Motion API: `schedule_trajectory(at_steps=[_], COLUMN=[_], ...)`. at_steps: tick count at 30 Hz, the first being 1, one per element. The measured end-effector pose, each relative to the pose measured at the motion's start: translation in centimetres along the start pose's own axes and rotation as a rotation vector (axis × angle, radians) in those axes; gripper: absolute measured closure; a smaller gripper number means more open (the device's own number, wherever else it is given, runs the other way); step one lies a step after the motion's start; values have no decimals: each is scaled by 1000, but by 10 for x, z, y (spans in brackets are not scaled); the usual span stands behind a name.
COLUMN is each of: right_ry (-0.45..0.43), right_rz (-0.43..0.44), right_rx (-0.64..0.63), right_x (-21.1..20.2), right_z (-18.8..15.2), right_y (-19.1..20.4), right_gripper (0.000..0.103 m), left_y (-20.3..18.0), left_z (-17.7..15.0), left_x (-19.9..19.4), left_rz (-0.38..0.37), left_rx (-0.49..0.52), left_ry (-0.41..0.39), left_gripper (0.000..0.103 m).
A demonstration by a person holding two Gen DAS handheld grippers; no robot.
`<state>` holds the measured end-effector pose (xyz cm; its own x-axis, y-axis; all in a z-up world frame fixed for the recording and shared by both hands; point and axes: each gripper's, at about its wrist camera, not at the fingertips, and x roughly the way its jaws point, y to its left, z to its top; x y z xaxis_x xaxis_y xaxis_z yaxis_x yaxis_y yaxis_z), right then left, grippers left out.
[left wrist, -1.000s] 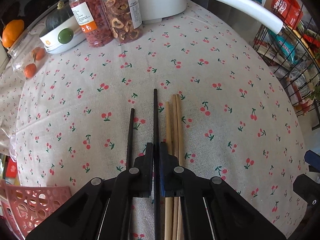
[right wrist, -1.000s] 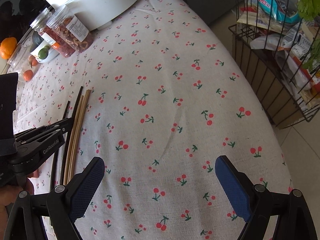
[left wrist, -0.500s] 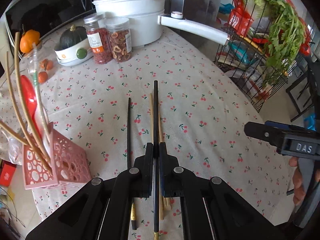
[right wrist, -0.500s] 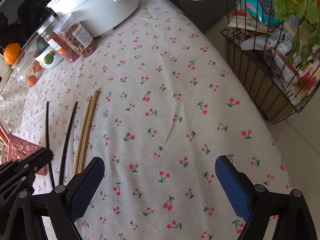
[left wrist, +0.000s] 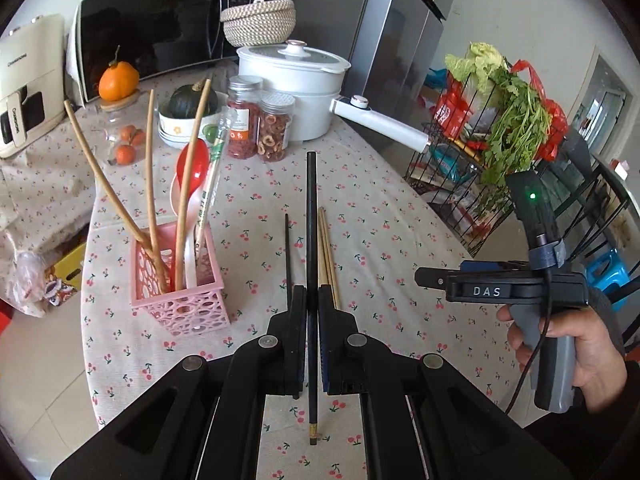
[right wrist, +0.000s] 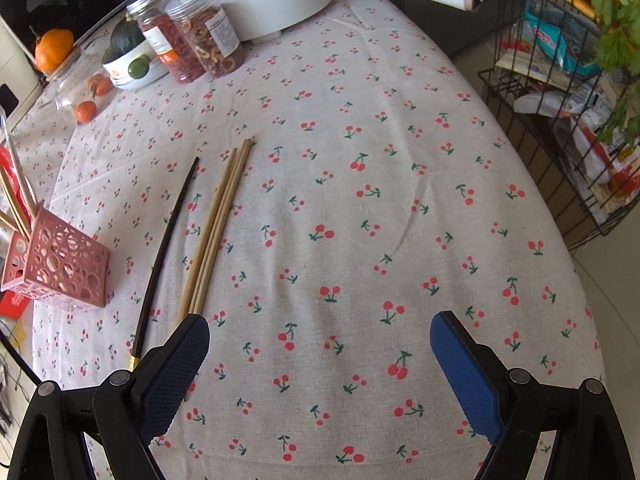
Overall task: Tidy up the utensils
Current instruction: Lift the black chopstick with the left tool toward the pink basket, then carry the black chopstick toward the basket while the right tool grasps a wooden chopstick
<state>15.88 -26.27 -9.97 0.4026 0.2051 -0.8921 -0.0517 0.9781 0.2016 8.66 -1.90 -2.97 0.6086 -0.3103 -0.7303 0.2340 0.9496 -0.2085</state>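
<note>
Above a cherry-print tablecloth (left wrist: 400,216), the left gripper (left wrist: 312,320) pinches one black chopstick (left wrist: 311,216) between its closed fingers, the stick lifted off the cloth and pointing straight ahead, its gold-tipped end hanging back beneath the jaws. Far to the left of the tongs stands a pink perforated basket (left wrist: 180,304), holding long wooden sticks (left wrist: 116,196), a red spoon (left wrist: 194,168), a white spoon and a paper-wrapped pair of chopsticks. Just left of the held stick, a second black chopstick (left wrist: 287,256) lies flat on the cloth. Just right of it lie the wooden chopsticks (left wrist: 326,248), bunched side by side and partly hidden behind the gripper's right finger. Ahead of the tongs sit two jars of dried fruit (left wrist: 260,124), a white pot (left wrist: 296,88) with a long handle, and a bowl with a green squash. Farther right, the right gripper (right wrist: 320,364) hangs well apart, held in a hand (left wrist: 576,344); in its own view its blue-padded fingers (right wrist: 464,376) are spread wide over bare cloth and grip nothing. From there the basket (right wrist: 60,264) sits far left, then the lying black chopstick (right wrist: 164,248), then the wooden chopsticks (right wrist: 216,224), whose near ends reach the left finger. A wire rack (right wrist: 560,152) of groceries stands off the right edge.
</note>
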Motion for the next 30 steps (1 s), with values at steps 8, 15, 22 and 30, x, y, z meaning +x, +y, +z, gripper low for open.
schedule_trajectory(at_steps=[8,15,22,30], right_ry=[12,-22,-13,58], right_rz=[-6,66,140,119], right_rx=[-8,-29,-106,-75], right_x=[22,42,72,111], right_z=[12,27,43,54], right_y=[21,47,82,91], right_gripper=[10,46,84,96], left_y=[38,66,83,87], left_z=[-9,-13,-11,-7], left_x=[-33,-44,-43,-42], left_rz=[-24,-36,-45,-62], left_rx=[-62,-98,-118,-131], left_ry=[-61,-75,-78,-74], left_gripper=[98,98,98,98])
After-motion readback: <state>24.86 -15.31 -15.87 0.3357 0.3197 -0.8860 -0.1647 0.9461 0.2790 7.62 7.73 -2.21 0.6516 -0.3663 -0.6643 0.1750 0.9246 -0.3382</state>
